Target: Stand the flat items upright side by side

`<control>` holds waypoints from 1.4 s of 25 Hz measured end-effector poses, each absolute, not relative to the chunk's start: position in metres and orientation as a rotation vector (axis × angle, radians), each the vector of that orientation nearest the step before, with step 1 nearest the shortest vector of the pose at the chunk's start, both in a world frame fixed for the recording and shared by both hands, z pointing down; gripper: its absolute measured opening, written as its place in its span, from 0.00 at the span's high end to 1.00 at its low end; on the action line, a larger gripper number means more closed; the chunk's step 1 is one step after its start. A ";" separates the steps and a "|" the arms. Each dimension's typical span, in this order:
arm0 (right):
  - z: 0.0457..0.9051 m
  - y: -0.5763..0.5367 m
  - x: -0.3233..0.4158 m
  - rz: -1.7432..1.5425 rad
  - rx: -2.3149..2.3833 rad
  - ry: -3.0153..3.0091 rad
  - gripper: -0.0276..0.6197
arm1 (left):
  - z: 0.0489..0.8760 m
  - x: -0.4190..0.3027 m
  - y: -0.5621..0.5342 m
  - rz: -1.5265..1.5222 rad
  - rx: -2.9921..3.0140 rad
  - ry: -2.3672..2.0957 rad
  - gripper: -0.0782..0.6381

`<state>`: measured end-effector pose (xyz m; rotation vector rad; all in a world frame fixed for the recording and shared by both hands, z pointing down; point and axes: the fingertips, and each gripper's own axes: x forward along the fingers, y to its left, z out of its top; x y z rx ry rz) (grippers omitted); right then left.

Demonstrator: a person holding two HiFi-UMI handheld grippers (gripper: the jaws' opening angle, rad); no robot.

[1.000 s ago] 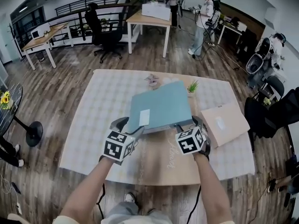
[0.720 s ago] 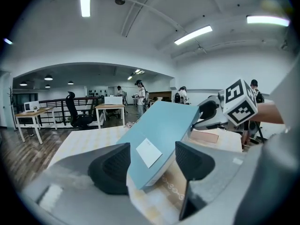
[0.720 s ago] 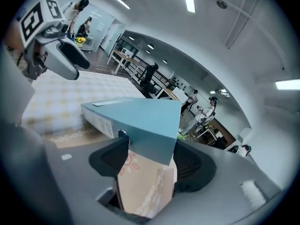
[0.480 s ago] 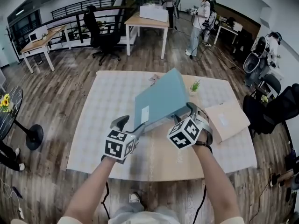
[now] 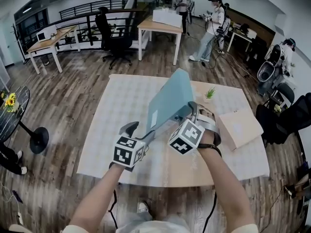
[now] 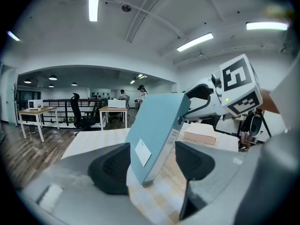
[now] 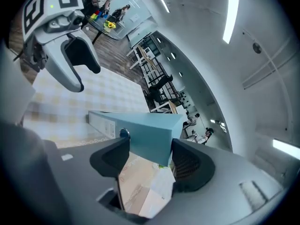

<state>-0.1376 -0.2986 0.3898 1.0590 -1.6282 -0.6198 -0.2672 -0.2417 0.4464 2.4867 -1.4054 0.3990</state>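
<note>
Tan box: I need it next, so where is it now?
In the head view the tan box lies flat at the right side of the table, right of the tilted blue binder and nearer than the small potted plant.

Location type: open-plan office. Indicators: wooden desks point(image 5: 148, 24), black swivel chair point(image 5: 116, 35), ceiling strip lights point(image 6: 93, 1), wood-plank floor point(image 5: 73, 91), metal railing point(image 5: 82, 8).

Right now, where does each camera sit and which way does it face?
Head view: on the head, looking down at the table; forearms show.
Left gripper view: on left gripper, facing across the table; jaws flank the blue binder.
Right gripper view: on right gripper, facing the left one; jaws grip binder.
All show the binder.
</note>
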 end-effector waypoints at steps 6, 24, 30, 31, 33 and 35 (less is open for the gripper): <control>0.376 -0.296 -0.179 -0.737 0.987 -1.609 0.54 | 0.441 -0.288 -0.239 0.386 2.484 -1.424 0.46; 0.374 -0.287 -0.269 -0.894 0.905 -1.742 0.45 | 0.432 -0.319 -0.243 0.341 2.463 -1.467 0.46; 0.374 -0.284 -0.278 -0.877 0.907 -1.769 0.42 | 0.431 -0.328 -0.242 0.331 2.458 -1.477 0.46; 0.373 -0.284 -0.279 -0.874 0.909 -1.780 0.42 | 0.431 -0.327 -0.242 0.330 2.458 -1.476 0.46; 0.372 -0.282 -0.280 -0.874 0.916 -1.803 0.42 | 0.430 -0.326 -0.242 0.330 2.461 -1.474 0.46; 0.371 -0.280 -0.282 -0.874 0.925 -1.817 0.41 | 0.428 -0.325 -0.242 0.328 2.465 -1.472 0.46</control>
